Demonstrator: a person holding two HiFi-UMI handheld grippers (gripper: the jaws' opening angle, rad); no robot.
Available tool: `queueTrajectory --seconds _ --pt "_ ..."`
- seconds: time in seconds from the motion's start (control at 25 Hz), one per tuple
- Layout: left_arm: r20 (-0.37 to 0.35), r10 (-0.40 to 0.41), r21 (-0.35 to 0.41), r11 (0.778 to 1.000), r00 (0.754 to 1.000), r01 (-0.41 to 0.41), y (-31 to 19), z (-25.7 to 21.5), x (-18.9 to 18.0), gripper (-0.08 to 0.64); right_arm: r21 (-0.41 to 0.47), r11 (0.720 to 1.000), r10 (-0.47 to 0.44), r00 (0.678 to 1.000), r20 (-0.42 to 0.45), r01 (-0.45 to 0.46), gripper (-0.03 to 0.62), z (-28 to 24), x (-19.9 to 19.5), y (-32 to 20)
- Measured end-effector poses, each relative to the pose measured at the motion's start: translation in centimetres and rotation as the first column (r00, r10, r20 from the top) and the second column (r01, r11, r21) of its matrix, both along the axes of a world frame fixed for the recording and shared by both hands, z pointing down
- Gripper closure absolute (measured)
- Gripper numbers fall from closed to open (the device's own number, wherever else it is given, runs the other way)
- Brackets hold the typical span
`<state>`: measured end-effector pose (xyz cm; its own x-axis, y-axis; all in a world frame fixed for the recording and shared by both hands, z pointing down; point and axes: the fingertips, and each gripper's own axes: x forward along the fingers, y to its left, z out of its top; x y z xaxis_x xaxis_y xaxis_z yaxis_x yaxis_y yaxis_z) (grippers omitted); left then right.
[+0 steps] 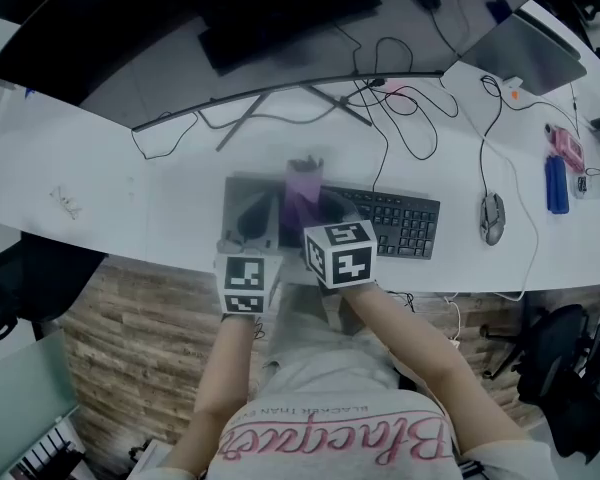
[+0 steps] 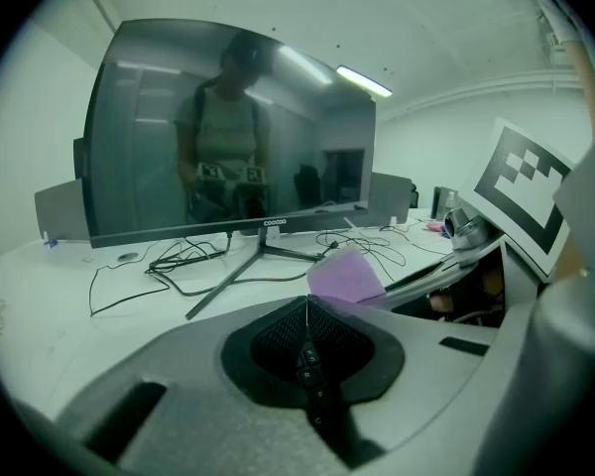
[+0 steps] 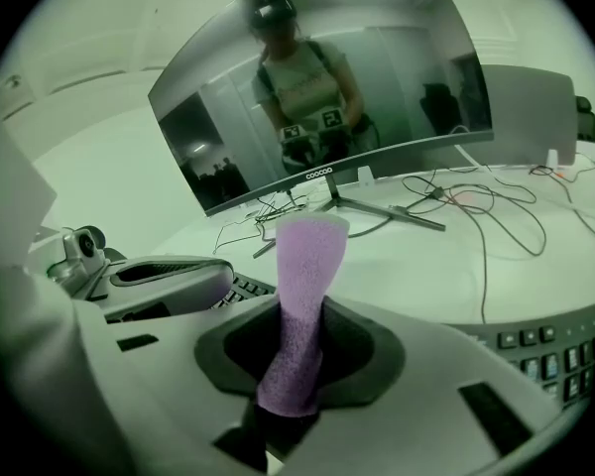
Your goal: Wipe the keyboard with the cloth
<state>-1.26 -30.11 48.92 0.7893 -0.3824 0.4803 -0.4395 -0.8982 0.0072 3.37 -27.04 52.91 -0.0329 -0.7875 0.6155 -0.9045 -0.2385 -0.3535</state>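
A black keyboard lies near the front edge of the white desk; its left half is hidden under both grippers. My right gripper is shut on a purple cloth, which stands upright out of the jaws above the keys. In the head view the cloth rises just beyond the right gripper. My left gripper is shut with nothing in it, close beside the right one over the keyboard's left part, and keys show below its closed jaws. The cloth shows just past its tips.
A wide curved monitor on a splayed stand stands behind the keyboard, with loose cables across the desk. A mouse lies right of the keyboard. A laptop and small blue and pink items sit far right.
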Motion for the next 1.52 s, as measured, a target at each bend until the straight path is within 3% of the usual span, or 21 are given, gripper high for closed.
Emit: queueTrajectory --seconds 1.52 --pt "0.005 0.153 -0.021 0.988 0.988 -0.153 12.9 1.2 13.8 0.555 0.004 0.991 0.131 0.991 -0.025 -0.131 0.505 0.2 13.5 13.6"
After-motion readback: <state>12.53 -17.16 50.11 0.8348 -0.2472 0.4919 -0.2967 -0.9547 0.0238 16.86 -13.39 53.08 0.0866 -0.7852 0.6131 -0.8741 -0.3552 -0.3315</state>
